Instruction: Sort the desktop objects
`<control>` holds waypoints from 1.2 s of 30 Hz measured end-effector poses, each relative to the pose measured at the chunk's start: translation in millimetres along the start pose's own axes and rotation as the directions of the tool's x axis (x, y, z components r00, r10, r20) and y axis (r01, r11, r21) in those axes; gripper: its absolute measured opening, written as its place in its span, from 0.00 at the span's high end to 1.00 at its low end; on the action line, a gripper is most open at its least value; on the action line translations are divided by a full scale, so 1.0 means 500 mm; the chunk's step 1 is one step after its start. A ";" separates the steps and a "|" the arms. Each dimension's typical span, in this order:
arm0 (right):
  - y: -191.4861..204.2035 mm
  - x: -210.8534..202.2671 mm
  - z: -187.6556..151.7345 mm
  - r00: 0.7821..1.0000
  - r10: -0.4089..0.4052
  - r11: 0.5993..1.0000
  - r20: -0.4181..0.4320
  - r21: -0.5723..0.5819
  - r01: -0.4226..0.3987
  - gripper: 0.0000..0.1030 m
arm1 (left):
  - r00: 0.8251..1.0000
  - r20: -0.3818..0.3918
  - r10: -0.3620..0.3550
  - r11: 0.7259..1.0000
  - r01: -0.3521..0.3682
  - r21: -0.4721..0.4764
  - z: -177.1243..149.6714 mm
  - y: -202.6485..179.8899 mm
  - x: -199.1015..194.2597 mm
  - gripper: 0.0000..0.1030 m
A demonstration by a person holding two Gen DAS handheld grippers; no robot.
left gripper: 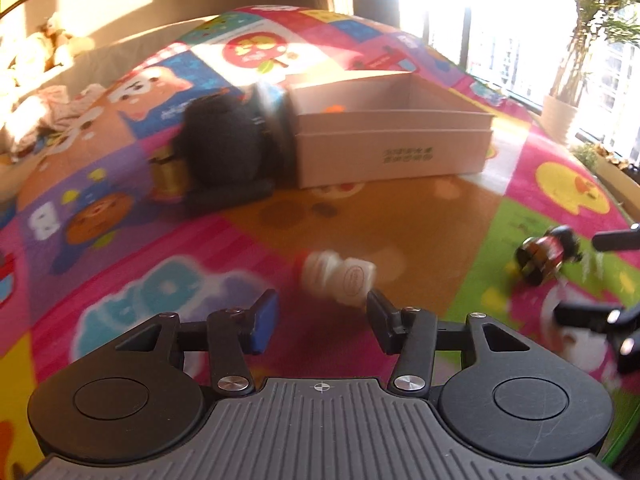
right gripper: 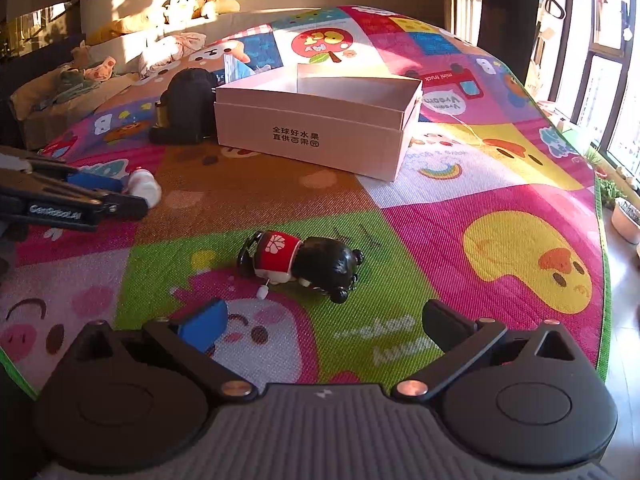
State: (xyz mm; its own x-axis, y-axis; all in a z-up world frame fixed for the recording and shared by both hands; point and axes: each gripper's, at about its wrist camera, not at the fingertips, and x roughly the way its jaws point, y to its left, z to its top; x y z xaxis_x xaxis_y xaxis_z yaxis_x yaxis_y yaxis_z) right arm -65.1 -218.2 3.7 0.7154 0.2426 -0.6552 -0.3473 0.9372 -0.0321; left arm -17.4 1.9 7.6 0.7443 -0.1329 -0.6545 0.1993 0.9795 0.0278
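A small white bottle with a red cap (left gripper: 340, 276) lies on its side on the colourful play mat, just ahead of my left gripper (left gripper: 322, 306), which is open and empty; the bottle also shows in the right wrist view (right gripper: 144, 186). A black wind-up toy with a red-and-white body (right gripper: 304, 260) lies on a green patch just ahead of my right gripper (right gripper: 326, 320), which is wide open and empty. The toy also shows in the left wrist view (left gripper: 546, 252). An open white cardboard box (right gripper: 320, 128) stands further back on the mat.
A black bag-like object (right gripper: 188, 104) with a gold can (right gripper: 161, 114) beside it sits left of the box. Plush toys (right gripper: 192, 0) lie on a sofa at the back. Potted plants (right gripper: 626, 216) stand by the windows on the right.
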 end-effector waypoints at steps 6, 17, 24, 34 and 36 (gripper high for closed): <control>0.006 0.002 0.003 1.000 -0.007 1.000 -0.001 -0.005 0.007 0.00 | 0.998 0.020 -0.060 0.998 0.061 -0.017 -0.014 0.043 -0.029 0.30; 0.007 0.001 0.001 1.000 -0.009 1.000 -0.002 -0.002 0.009 0.00 | 0.976 0.029 -0.217 0.973 0.214 0.083 0.029 0.006 0.007 0.14; 0.004 0.003 0.002 1.000 -0.001 1.000 -0.008 0.010 0.001 0.00 | 0.901 0.013 -0.433 0.901 0.432 0.036 0.004 0.000 -0.035 0.13; 0.002 0.006 0.002 1.000 0.003 1.000 -0.010 0.016 -0.003 0.00 | 0.988 0.018 -0.155 0.986 0.153 0.063 0.017 -0.008 0.014 0.20; 0.001 0.006 0.002 1.000 0.006 1.000 -0.011 0.020 -0.006 0.00 | 0.991 0.030 -0.128 0.989 0.125 0.079 0.021 -0.012 0.026 0.25</control>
State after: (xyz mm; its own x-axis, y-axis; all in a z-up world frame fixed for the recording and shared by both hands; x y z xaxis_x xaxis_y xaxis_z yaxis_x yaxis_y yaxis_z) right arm -62.8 -216.7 2.6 0.7064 0.2453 -0.6640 -0.3392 0.9406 -0.0133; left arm -2.3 -7.3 6.6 0.7315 -0.2612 -0.6298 0.3406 0.9402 0.0057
